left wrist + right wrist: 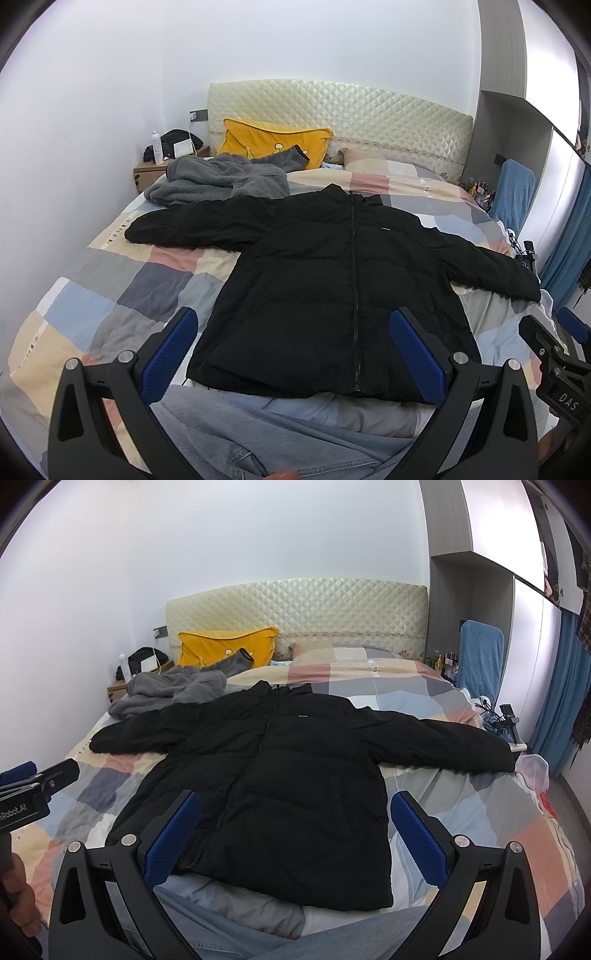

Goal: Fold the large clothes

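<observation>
Two tool bodies read "DAS" [567, 397] and "Robot.AI" [14, 816]

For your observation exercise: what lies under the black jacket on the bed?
The black jacket lies spread flat, zipped, on a patchwork quilt, whose coloured squares show all around it. The left sleeve end lies beside a grey fleece garment. Whatever is beneath the jacket's body is covered.

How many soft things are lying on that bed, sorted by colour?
Black: 1, the jacket, spread flat with its sleeves out.
Grey: 1, the fleece garment, bunched up near the head of the bed.
Yellow: 1, the pillow against the headboard.
Total: 3, not counting the patchwork quilt beneath them.
</observation>
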